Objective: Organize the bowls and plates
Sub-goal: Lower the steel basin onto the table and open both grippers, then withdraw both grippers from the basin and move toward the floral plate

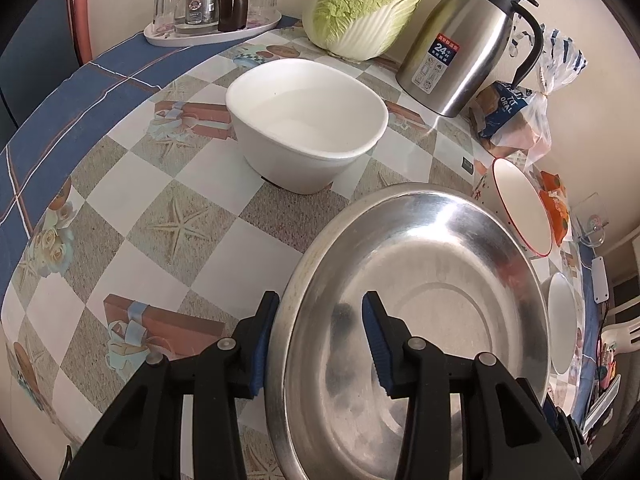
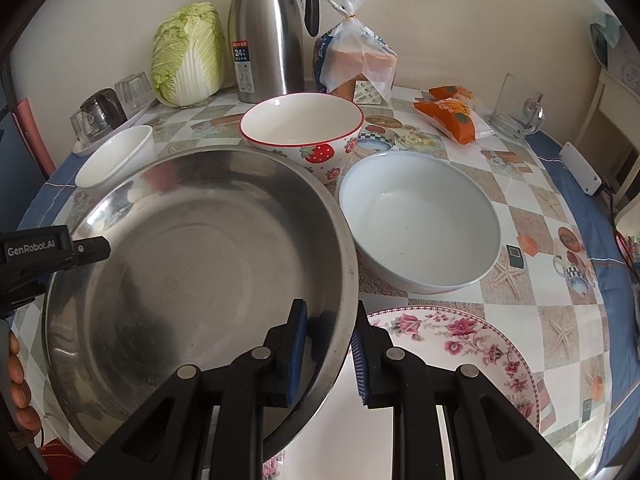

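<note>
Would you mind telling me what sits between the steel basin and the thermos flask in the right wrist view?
The strawberry bowl stands there, just behind the steel basin and in front of the thermos flask; the right wrist view shows it.

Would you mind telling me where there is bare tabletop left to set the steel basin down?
The widest bare patch lies left of the steel basin, in front of the white bowl, out to the blue cloth border. The right side is crowded: strawberry bowl, pale blue bowl and floral plate sit close together.
</note>
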`<state>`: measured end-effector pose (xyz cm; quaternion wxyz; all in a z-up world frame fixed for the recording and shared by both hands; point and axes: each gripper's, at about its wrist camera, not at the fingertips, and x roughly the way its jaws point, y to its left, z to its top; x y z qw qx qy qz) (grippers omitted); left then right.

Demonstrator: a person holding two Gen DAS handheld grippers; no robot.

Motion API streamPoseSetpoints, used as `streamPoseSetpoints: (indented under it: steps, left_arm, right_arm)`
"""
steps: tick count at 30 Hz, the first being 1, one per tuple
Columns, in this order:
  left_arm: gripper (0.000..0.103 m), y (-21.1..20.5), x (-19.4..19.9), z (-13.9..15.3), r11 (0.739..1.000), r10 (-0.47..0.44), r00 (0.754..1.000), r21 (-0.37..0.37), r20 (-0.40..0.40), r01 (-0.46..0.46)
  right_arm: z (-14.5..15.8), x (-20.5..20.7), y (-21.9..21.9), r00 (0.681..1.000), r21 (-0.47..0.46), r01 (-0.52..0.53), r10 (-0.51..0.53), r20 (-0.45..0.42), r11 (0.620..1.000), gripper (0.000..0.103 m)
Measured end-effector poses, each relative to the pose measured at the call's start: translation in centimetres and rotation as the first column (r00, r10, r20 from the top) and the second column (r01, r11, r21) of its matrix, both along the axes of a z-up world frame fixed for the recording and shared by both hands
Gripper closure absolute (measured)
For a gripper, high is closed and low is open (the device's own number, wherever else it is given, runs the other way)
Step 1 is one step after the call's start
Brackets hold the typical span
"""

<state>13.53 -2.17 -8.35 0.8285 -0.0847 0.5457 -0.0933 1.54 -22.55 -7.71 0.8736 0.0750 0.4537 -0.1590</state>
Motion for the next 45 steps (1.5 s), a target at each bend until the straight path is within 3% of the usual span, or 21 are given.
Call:
streamPoseSetpoints:
  steps: [4,15,21,23,24,29,34,45]
  left_arm:
    - [0.047,-0.2,0.0,0.2,1.0,-0.009,1.0,0.017,-0.007,0.009]
    - [0.036,0.5,-0.1,0.2,0.997,0.021,0.998,0.074,-0.054,-0.017]
    - [0.028,-0.3,-0.5,1.0,0.995,-0.013,0.999,0.097,-0.034,0.016]
    - [0.022,-0.6,-0.5,1.2,0.994,-0.021,1.0,0.111,-0.018,0.023]
    - [0.019,-0.7,-0.6,1.3,0.993,-0.023,1.0,0.117,-0.01,0.024]
    - [0.011,-0.9,-0.7,1.5,0.988,-0.031,0.999,0.152,0.013,0.029]
    - [0.007,-1.3,-1.0,1.4,0.975,-0.041,0.999,0.218,0.035,0.032]
    - [0.007,-1.7,-1.4,1.9,0.97,-0.057,0.996,0.24,0.062,0.041]
  right_arm:
    - [0.0,0.0,-0.2,1.0,0.009,0.01,-0.01,-0.002,1.0,0.074]
    - [1.0,-0.4,-0.8,0.998,0.02,0.059,-0.059,-0.004,0.998,0.07]
    - [2.1,-0.9,-0.8,0.997,0.003,0.074,-0.074,0.025,0.997,0.069]
    - [2.3,-1.0,-0.6,0.997,-0.009,0.071,-0.071,0.032,0.997,0.054]
    - [2.4,-1.0,-0.6,0.997,-0.015,0.071,-0.07,0.038,0.997,0.039]
    - [2.5,-0.9,-0.3,0.997,-0.025,0.059,-0.058,0.045,0.998,0.029]
    - [2.4,-0.8,-0.2,0.998,-0.021,0.037,-0.036,0.059,0.999,0.0]
    - [2.4,-0.8,0.2,0.998,-0.05,0.011,-0.008,0.062,0.999,0.0]
